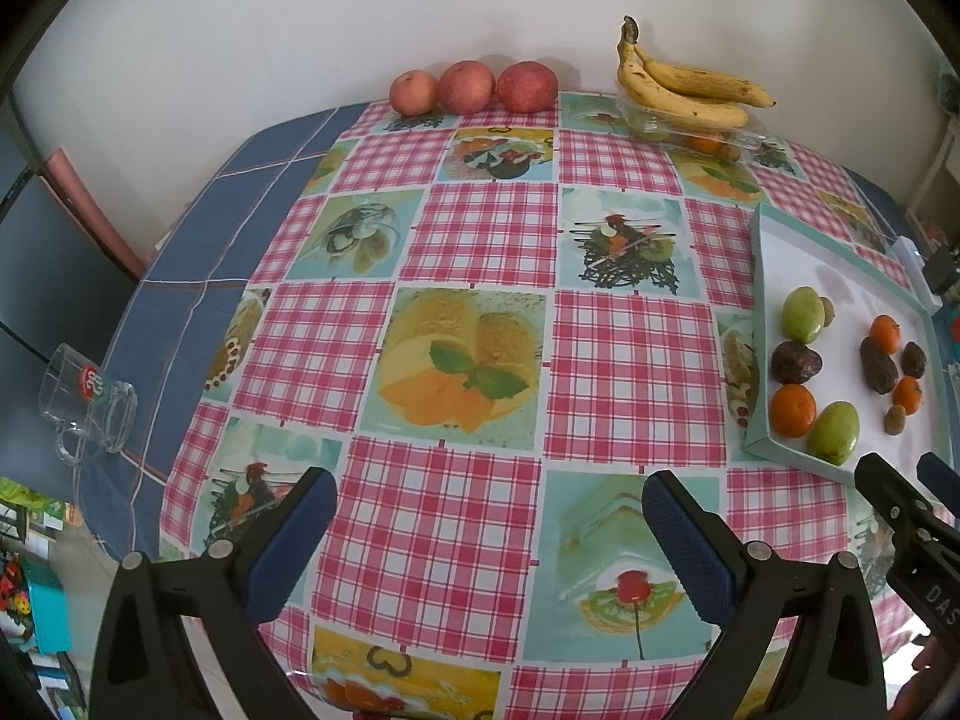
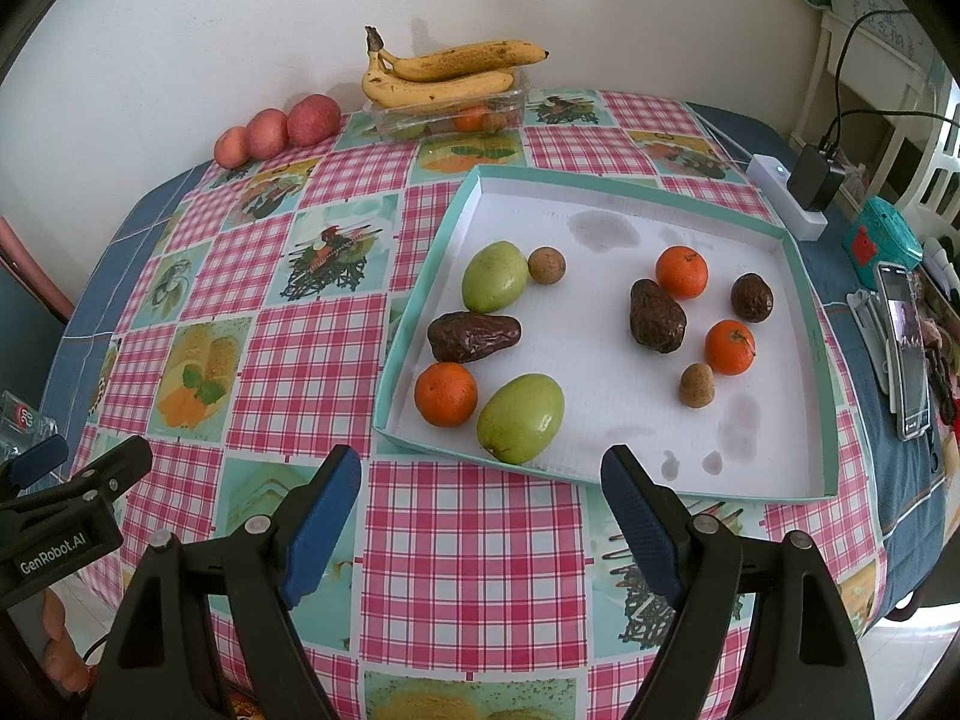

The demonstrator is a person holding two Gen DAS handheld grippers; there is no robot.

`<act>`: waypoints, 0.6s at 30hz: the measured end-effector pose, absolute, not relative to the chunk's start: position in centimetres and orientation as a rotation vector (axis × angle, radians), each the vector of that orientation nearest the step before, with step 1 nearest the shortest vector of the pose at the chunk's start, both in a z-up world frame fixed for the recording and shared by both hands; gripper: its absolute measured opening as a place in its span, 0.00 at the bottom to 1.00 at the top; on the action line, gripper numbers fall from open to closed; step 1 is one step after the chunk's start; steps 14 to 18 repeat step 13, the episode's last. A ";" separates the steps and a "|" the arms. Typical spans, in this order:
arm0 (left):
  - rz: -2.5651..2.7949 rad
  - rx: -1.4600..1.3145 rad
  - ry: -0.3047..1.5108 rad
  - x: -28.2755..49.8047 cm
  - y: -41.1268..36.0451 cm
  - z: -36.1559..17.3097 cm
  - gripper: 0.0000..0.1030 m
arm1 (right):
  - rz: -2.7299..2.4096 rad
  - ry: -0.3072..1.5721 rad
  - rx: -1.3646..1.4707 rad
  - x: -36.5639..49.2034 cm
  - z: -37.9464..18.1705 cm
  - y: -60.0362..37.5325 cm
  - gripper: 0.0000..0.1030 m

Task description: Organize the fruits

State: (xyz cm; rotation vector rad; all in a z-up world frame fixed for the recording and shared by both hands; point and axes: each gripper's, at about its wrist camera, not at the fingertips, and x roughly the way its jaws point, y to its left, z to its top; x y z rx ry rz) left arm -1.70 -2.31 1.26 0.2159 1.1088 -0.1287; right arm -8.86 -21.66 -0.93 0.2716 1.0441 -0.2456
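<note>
Our right gripper (image 2: 480, 486), jaws wide and empty, sits nearer: the green mango (image 2: 519, 418) lies just ahead, long axis slanting up-right.

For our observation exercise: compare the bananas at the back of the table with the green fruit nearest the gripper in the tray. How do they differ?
The bananas are long, curved, yellow with brown specks; the green fruit is plump, oval and smooth. The bananas rest on top of a clear plastic container by the wall; the green fruit lies loose in the white tray. Neither is held by a gripper.
</note>
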 end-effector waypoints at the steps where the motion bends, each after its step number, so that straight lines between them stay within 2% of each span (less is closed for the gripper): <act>1: -0.129 0.217 1.108 -1.7 -2.3 1.3 1.00 | -0.245 1.044 0.271 -8.9 -0.9 -21.6 0.81; 18: -0.125 0.220 1.107 -1.9 -2.7 1.3 1.00 | -0.245 1.045 0.271 -8.8 -0.9 -21.7 0.81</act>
